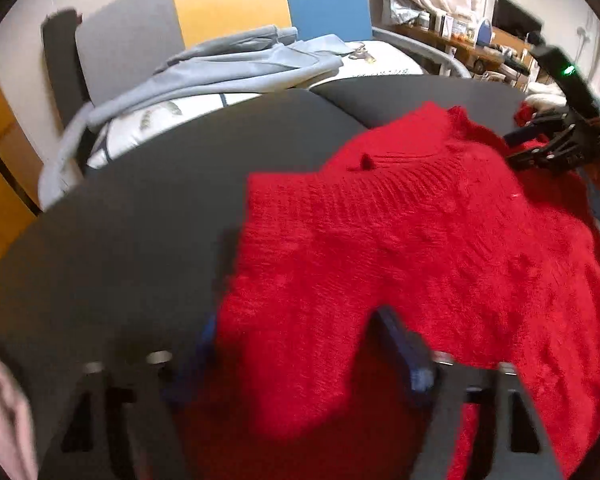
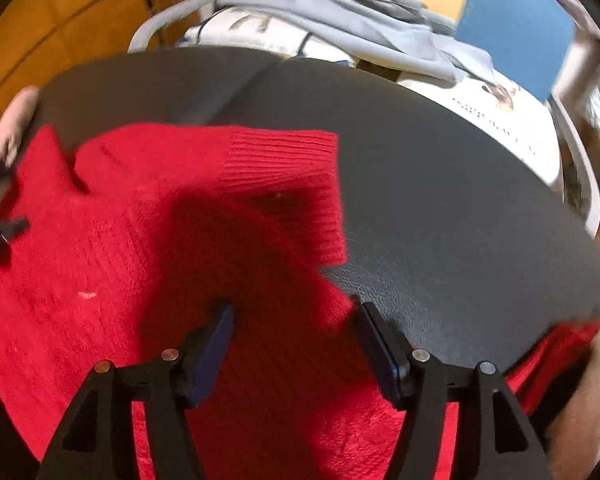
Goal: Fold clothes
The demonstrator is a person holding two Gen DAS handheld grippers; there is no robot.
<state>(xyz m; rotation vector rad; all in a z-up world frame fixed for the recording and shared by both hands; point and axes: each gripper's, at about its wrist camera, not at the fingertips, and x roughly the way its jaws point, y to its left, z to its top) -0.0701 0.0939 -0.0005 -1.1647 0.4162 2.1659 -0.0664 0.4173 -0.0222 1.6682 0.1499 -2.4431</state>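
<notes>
A red knit sweater (image 1: 420, 232) lies spread on a dark grey table (image 1: 160, 208). My left gripper (image 1: 300, 320) is open, its fingers either side of a sleeve or edge of the sweater near the front. My right gripper (image 2: 296, 312) is open above the sweater (image 2: 160, 220), close to its ribbed hem (image 2: 284, 160). The right gripper also shows in the left wrist view (image 1: 516, 148) at the sweater's far right side. The left gripper's body shows at the left edge of the right wrist view; its jaws are out of sight there.
A light blue-grey garment (image 1: 236, 64) lies on a white printed cushion (image 1: 160, 116) behind the table. A grey, yellow and blue panel (image 1: 228, 0) stands behind it. Orange wooden cabinets (image 2: 60, 20) are at the left. A cluttered shelf (image 1: 480, 40) is at the far right.
</notes>
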